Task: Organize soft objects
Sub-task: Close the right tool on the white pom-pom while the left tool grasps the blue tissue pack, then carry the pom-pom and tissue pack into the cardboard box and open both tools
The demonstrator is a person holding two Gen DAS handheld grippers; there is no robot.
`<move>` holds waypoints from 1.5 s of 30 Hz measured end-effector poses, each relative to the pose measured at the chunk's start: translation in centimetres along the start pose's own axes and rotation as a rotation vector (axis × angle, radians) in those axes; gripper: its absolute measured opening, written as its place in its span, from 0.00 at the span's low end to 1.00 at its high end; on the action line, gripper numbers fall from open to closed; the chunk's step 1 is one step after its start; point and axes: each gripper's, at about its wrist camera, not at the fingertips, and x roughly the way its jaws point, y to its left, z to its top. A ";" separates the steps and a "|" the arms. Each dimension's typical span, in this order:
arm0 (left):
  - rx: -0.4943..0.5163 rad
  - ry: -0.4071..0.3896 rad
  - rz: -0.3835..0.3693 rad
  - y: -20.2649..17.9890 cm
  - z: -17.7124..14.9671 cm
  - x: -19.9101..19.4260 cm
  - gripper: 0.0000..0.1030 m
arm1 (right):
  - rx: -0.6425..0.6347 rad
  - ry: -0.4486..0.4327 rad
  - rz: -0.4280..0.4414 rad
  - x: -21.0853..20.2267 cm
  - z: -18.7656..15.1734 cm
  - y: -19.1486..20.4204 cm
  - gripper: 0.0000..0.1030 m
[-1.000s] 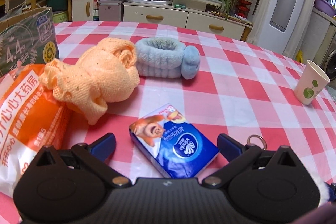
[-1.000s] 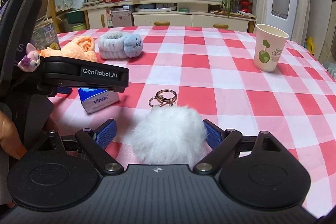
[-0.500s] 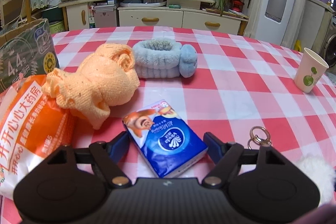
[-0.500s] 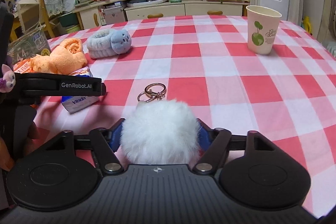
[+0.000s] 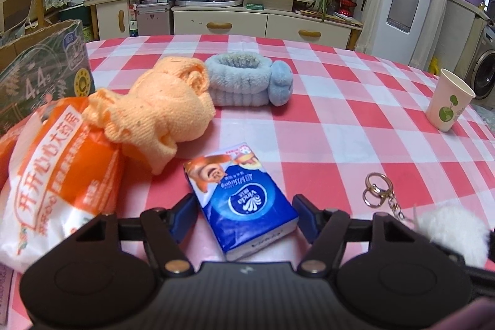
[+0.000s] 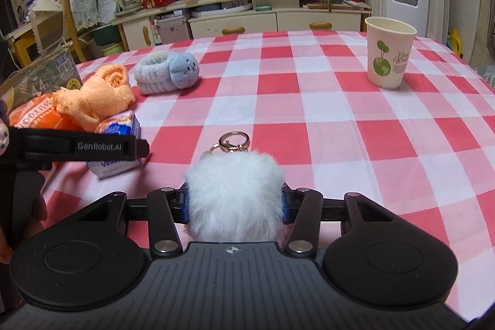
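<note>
While straddling the tissue pack [image 5: 244,201], left gripper [image 5: 244,214] hanging open, fingers clear of both sides. Pack lying slantwise between them, long axis running away toward the orange cloth [image 5: 161,110]. Right of the pack, right gripper [image 6: 235,203] squeezing the white pompom keychain [image 6: 233,193].

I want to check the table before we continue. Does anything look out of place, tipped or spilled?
Nothing is spilled or damaged. The paper cup stands upright. The tissue pack lies skewed between the open fingers of the left gripper. The orange cloth partly rests on a plastic bag.
</note>
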 end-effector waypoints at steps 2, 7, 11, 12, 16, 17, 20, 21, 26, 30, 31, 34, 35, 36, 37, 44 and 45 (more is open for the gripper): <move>0.002 -0.005 -0.002 0.2 -0.1 -0.5 0.65 | -0.002 -0.015 0.004 -0.2 0.1 0.1 0.59; 0.005 -0.013 -0.011 0.9 -0.4 -1.8 0.65 | 0.017 -0.050 0.019 -0.6 0.3 0.1 0.58; 0.011 -0.018 -0.029 1.2 -0.8 -3.0 0.65 | 0.049 -0.066 0.044 -0.9 0.6 0.0 0.58; 0.012 -0.021 -0.032 1.3 -0.8 -3.3 0.65 | 0.052 -0.071 0.048 -0.9 0.6 0.0 0.58; 0.017 -0.033 -0.049 1.6 -1.1 -4.6 0.65 | 0.065 -0.086 0.053 -1.4 0.9 0.0 0.58; 0.018 -0.036 -0.054 1.6 -1.1 -5.0 0.65 | 0.066 -0.088 0.052 -1.5 1.0 0.1 0.58; 0.023 -0.049 -0.070 2.0 -1.1 -6.0 0.65 | 0.088 -0.099 0.065 -2.1 1.3 0.0 0.58; 0.023 -0.053 -0.074 2.0 -1.1 -6.2 0.65 | 0.100 -0.104 0.072 -2.3 1.4 -0.1 0.58; 0.022 -0.075 -0.104 2.5 -1.0 -7.7 0.65 | 0.153 -0.113 0.093 -3.3 1.8 -0.3 0.58; 0.023 -0.096 -0.119 2.8 -0.6 -8.8 0.65 | 0.180 -0.112 0.106 -4.1 1.9 -0.1 0.58; 0.022 -0.102 -0.122 2.9 -0.5 -9.1 0.65 | 0.186 -0.111 0.111 -4.3 2.0 -0.1 0.58; 0.022 -0.120 -0.129 3.4 -0.2 -10.1 0.65 | 0.190 -0.111 0.118 -4.8 2.3 0.3 0.58; 0.022 -0.125 -0.131 3.6 0.0 -10.4 0.65 | 0.189 -0.112 0.117 -4.9 2.4 0.5 0.58; 0.021 -0.129 -0.133 3.7 0.0 -10.7 0.65 | 0.189 -0.113 0.118 -5.1 2.6 0.6 0.58; 0.020 -0.134 -0.134 3.9 0.1 -10.9 0.65 | 0.192 -0.114 0.123 -5.3 2.7 0.8 0.58; 0.007 -0.164 -0.133 5.5 0.6 -12.6 0.65 | 0.178 -0.132 0.150 -6.7 3.8 2.3 0.58; 0.004 -0.168 -0.131 5.8 0.7 -12.7 0.65 | 0.174 -0.134 0.152 -6.9 3.9 2.6 0.58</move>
